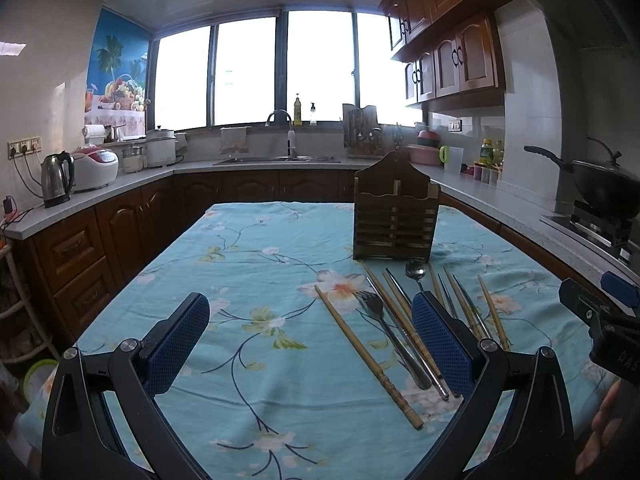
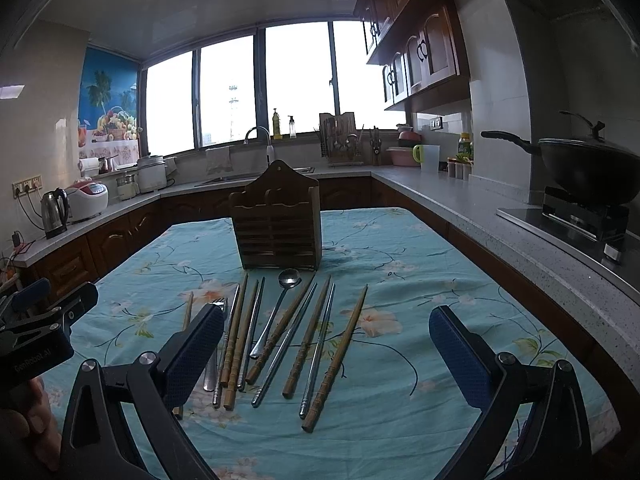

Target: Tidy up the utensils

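A: Where does it stand?

B: Both tools are spread wide and hold nothing. The left tool hangs over the flowered cloth on the bench, its right finger above the nearer ends of the cutlery. The right tool frames the row of utensils from the other side.

A: And the utensils?

B: All loose on the cloth, fanned out just in front of the wooden slatted holder, which stands upright and, as far as the slats let me see, looks empty. There are wooden chopsticks, metal chopsticks, a long spoon with its bowl toward the holder, and a fork. One wooden chopstick lies apart on the left.

A: What could go wrong?

B: They lie close, some touching or crossing. A wide pinch may take two at once, or nudge a neighbour so it rolls. The metal ones are thin and slick, likely to slip or swing if gripped off-centre. The holder looks light; a tip catching its front edge could tip it backward.
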`<state>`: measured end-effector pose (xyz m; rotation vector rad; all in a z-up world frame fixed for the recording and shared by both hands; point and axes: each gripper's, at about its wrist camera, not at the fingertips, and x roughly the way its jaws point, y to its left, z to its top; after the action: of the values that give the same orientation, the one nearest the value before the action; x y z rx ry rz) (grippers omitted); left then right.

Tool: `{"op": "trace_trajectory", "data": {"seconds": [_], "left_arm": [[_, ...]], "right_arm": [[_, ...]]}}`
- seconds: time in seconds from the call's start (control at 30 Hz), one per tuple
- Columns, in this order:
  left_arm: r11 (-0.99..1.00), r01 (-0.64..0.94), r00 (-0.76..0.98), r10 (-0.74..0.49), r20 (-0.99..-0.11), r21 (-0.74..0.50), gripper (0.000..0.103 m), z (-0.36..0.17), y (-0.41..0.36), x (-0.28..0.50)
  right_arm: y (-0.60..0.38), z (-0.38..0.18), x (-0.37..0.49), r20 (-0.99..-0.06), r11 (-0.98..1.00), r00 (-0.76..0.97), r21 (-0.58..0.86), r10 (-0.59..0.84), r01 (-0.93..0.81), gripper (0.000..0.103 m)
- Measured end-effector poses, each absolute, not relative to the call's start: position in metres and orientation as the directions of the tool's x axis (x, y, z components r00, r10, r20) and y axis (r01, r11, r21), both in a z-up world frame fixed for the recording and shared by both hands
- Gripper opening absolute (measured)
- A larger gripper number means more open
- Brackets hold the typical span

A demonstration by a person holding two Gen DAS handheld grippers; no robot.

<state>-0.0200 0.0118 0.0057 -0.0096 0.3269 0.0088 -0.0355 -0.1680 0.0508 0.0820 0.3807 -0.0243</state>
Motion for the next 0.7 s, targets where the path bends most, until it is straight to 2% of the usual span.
{"op": "trace_trajectory", "data": {"seconds": [0.47, 0.7], "left_arm": [[1.000, -0.016, 0.941, 0.011, -0.338, -0.012, 0.103, 0.002, 0.010, -0.015], [0.999, 0.003, 0.903, -0.025, -0.428, -0.053, 0.103, -0.003, 0.016, 0.001]], "right_arm": [[-0.167, 0.050, -0.035, -0.380, 0.996, 0.925, 0.080, -0.007, 0.040, 0.103], [-0.168, 0.051, -0.028, -0.418, 0.995, 0.908, 0.088, 0.002, 0.039, 0.103]]}}
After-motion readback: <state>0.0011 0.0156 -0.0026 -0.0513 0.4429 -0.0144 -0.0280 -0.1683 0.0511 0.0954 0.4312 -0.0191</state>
